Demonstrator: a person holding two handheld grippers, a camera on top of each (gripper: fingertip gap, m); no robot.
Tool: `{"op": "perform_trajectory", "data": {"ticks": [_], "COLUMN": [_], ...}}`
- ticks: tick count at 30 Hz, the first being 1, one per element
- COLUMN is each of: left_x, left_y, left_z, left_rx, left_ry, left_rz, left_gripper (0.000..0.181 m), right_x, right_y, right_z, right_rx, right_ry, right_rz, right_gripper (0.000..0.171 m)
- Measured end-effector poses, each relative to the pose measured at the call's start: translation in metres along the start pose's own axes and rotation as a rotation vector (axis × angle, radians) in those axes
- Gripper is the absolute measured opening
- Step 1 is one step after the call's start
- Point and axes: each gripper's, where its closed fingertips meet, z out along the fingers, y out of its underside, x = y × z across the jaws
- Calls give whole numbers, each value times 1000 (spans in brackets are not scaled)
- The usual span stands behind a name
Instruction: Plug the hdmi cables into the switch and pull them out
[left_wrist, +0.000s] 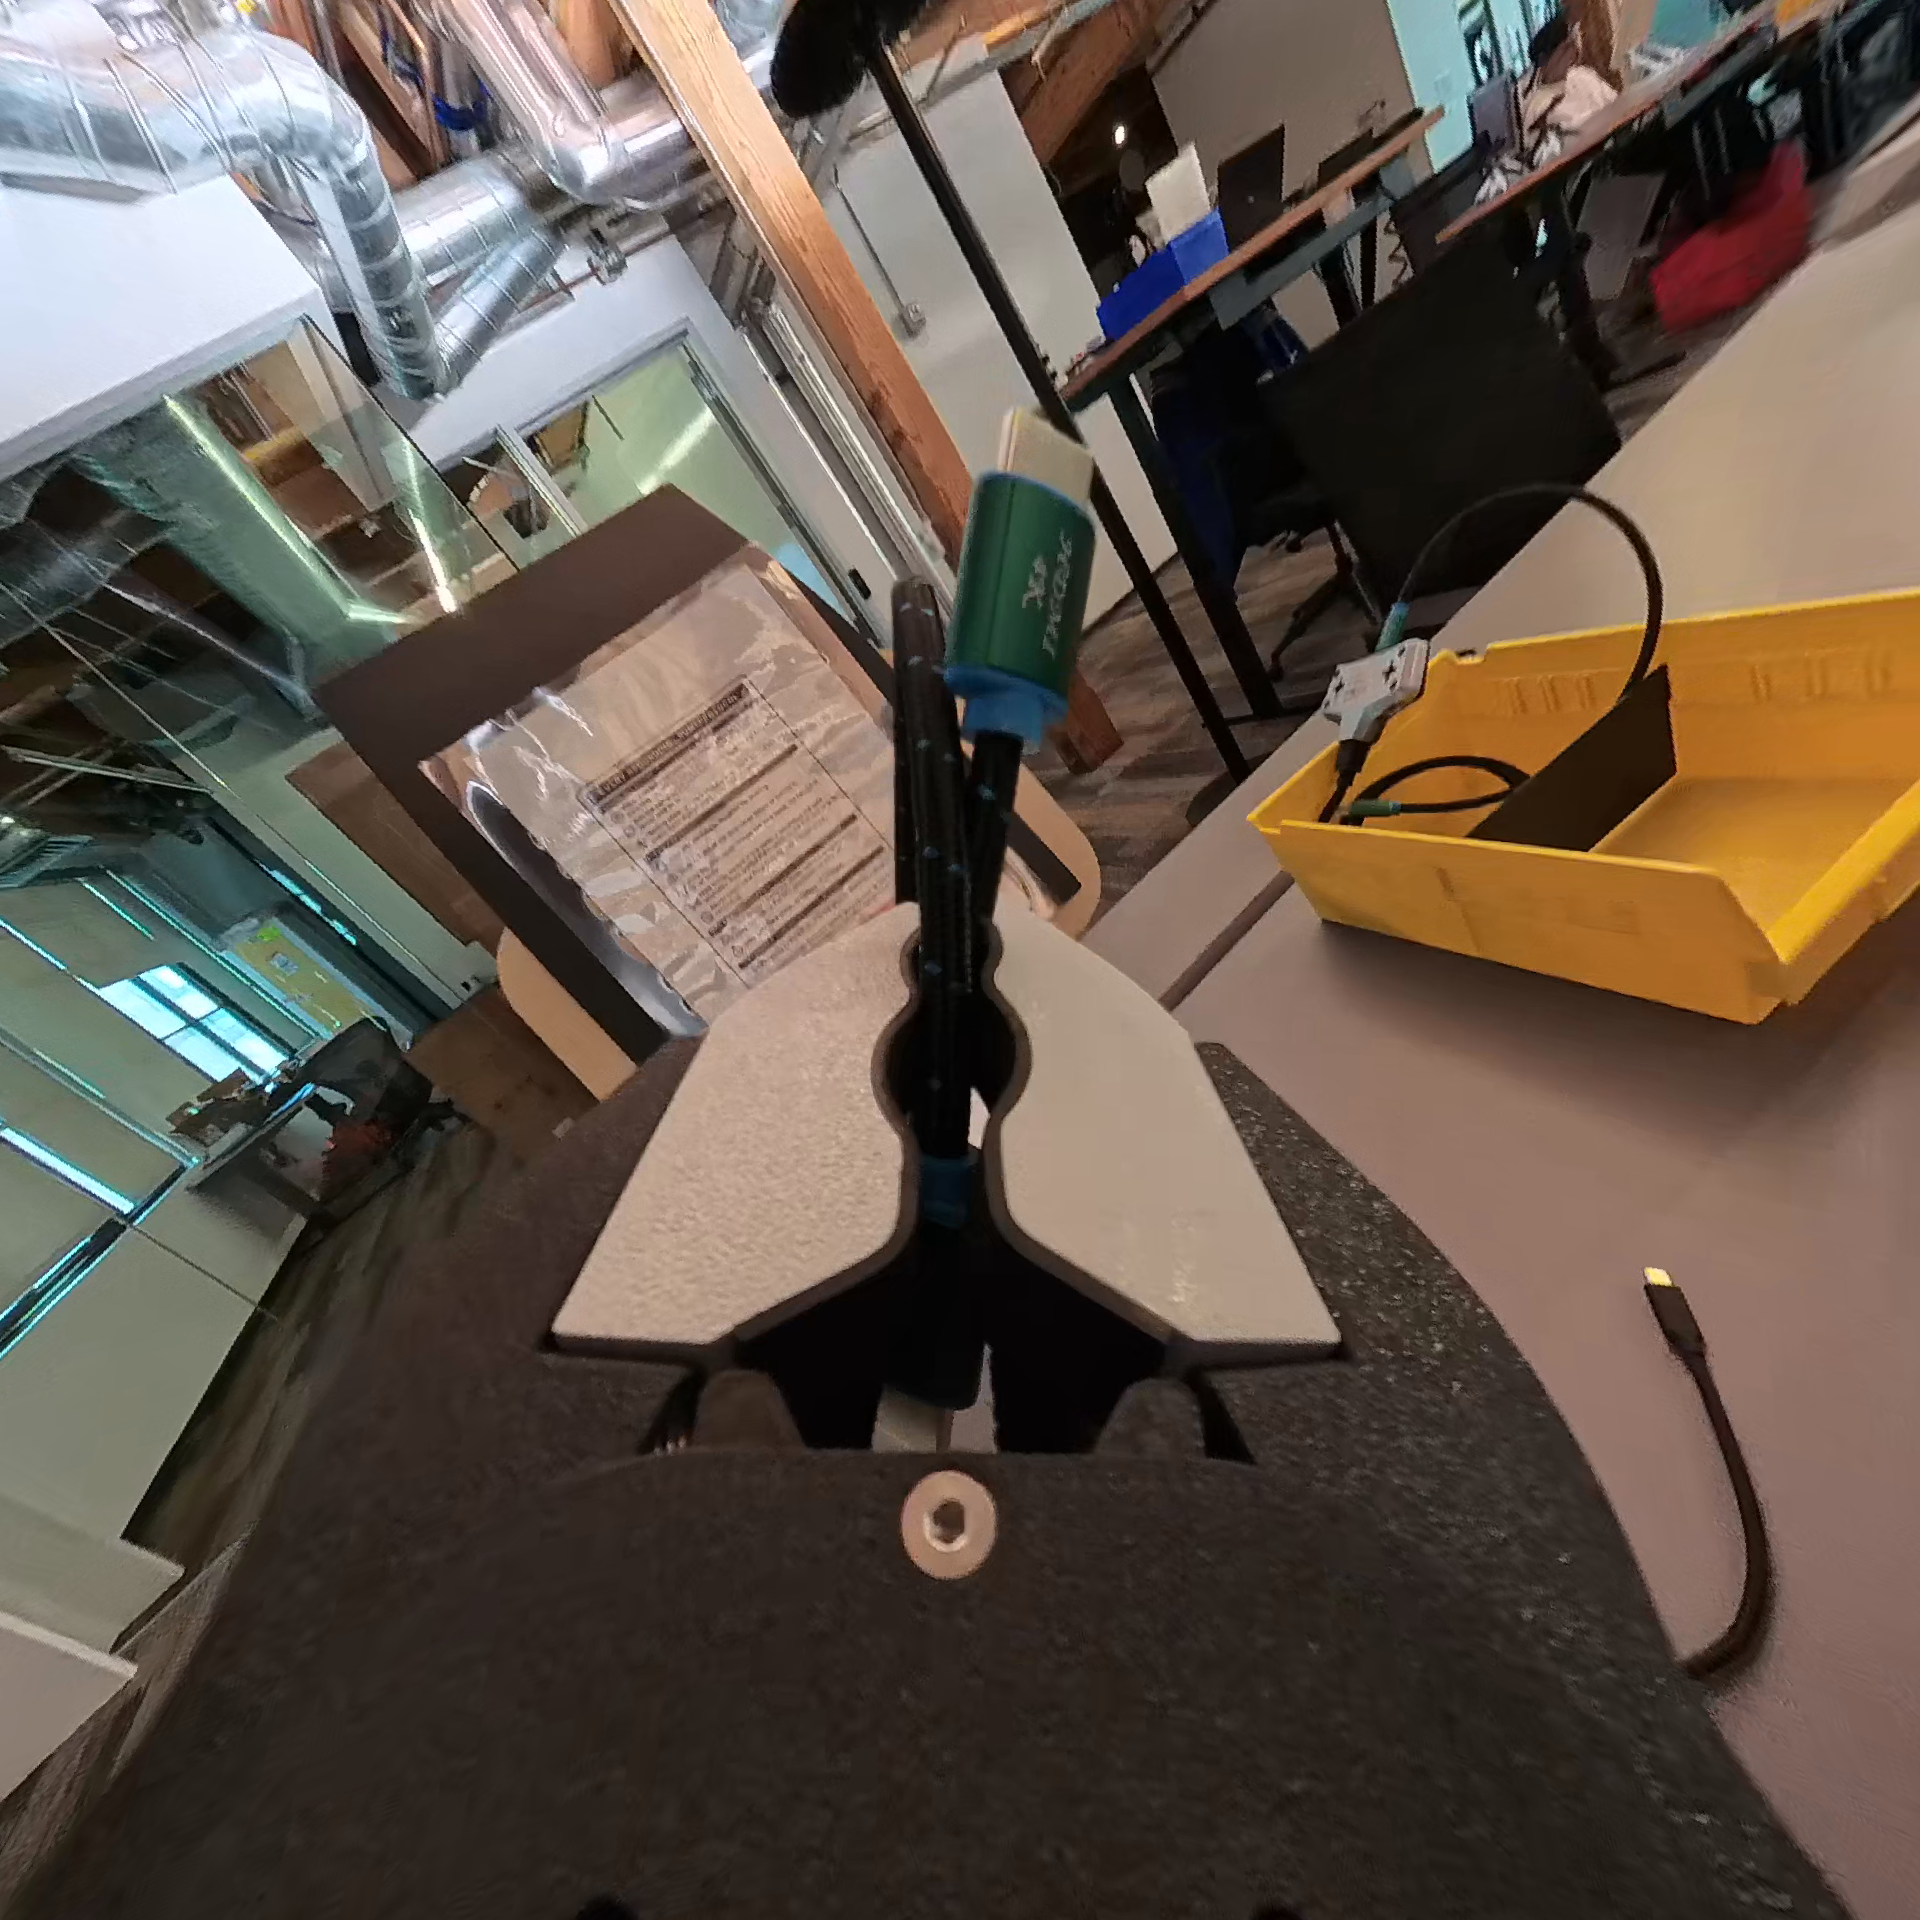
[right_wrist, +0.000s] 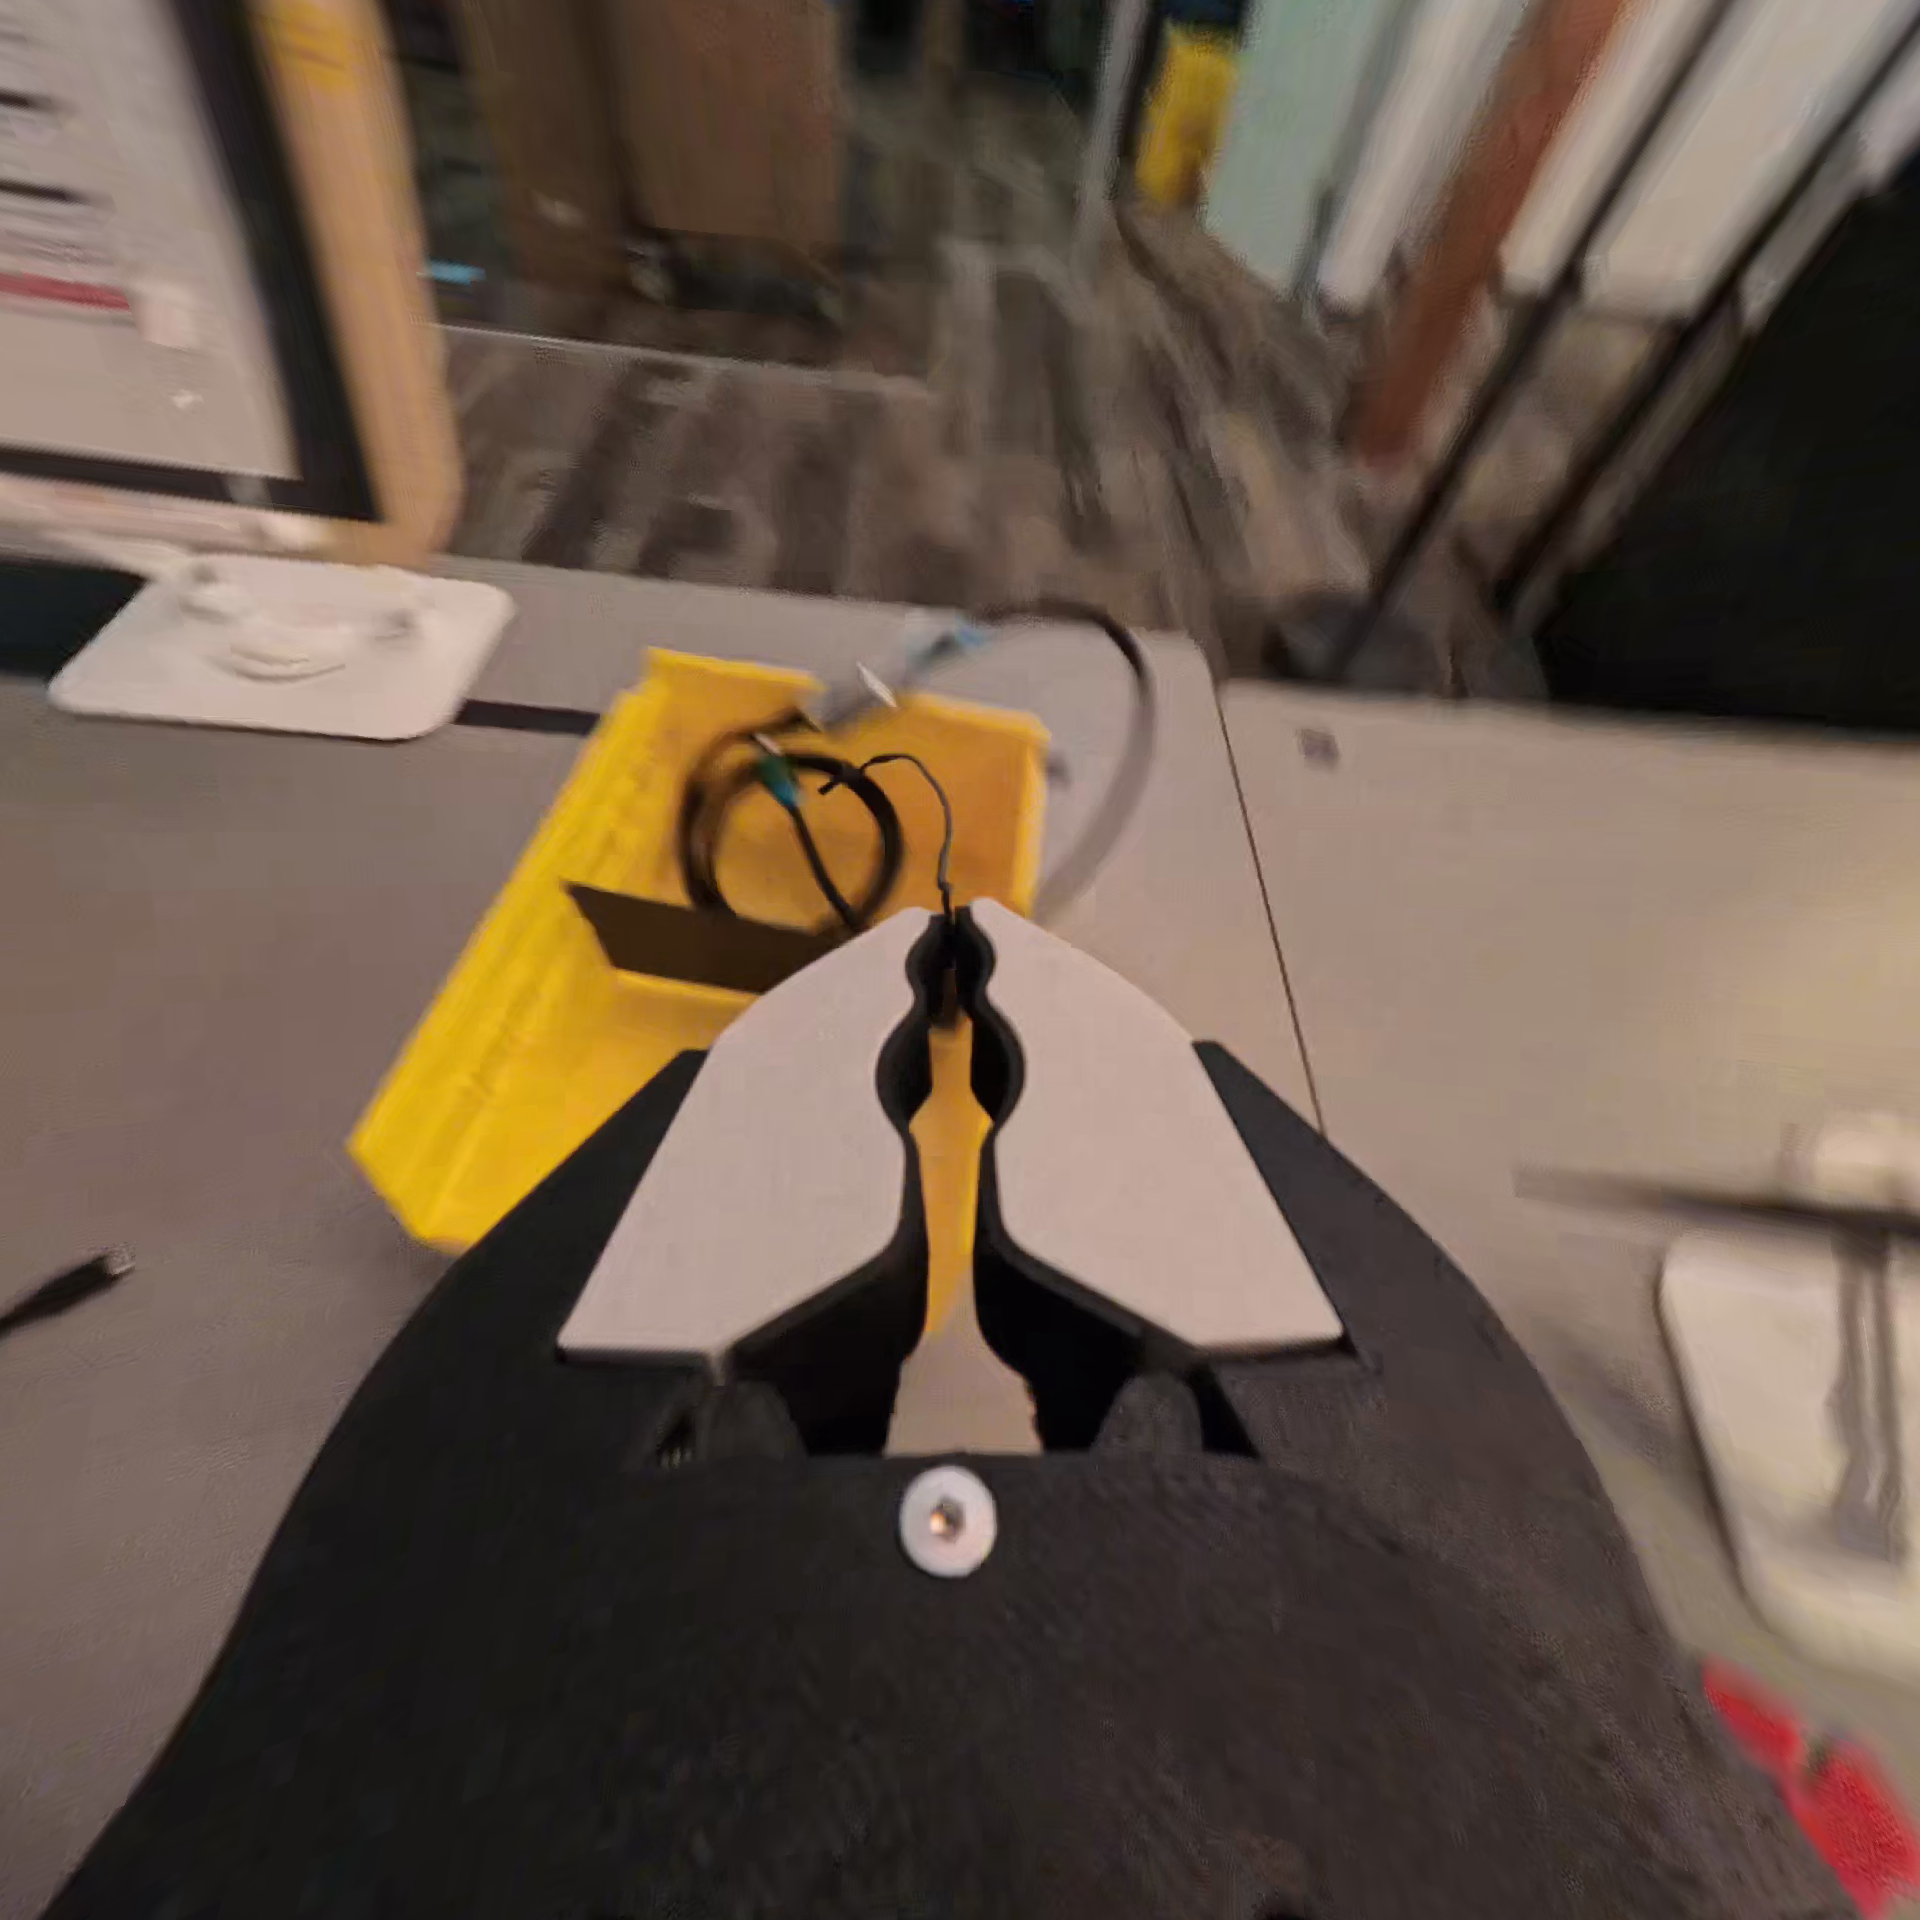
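Two grippers are busy above the grey table. On it the yellow bin holds coiled cables and the small grey switch, propped on its far rim. The left gripper is clamped on a doubled braided cable, its green plug pointing up; light, but springy, so better held by the rigid plug shell. The right gripper pinches a thin black wire, limp and easily slipped.

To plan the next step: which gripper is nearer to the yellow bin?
Right. The right gripper is directly over the yellow bin's near edge; the left gripper is off to its side, raised.
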Motion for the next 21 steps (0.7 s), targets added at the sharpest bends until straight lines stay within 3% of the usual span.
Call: {"op": "perform_trajectory", "data": {"ticks": [1, 5, 9, 15, 21], "left_x": [1, 8, 15, 28, 27], "left_y": [4, 17, 27, 38, 48], "left_z": [3, 14, 24, 36, 40], "left_rx": [-16, -69, -111, -148, -170], "left_ry": [6, 43, 67, 116, 132], "left_rz": [2, -14, -2, -11, -27], "left_gripper": [3, 3, 3, 3, 3], "right_x": [33, 147, 224, 251, 255], "right_y": [25, 121, 191, 284, 320], "right_z": [-7, -47, -76, -55, -34], "right_rx": [-41, -38, 57, -120, -215], "right_ry": [13, 195, 390, 492, 500], "right_rz": [133, 625, 863, 1046, 1097], "right_gripper": [2, 2, 2, 2, 3]}}
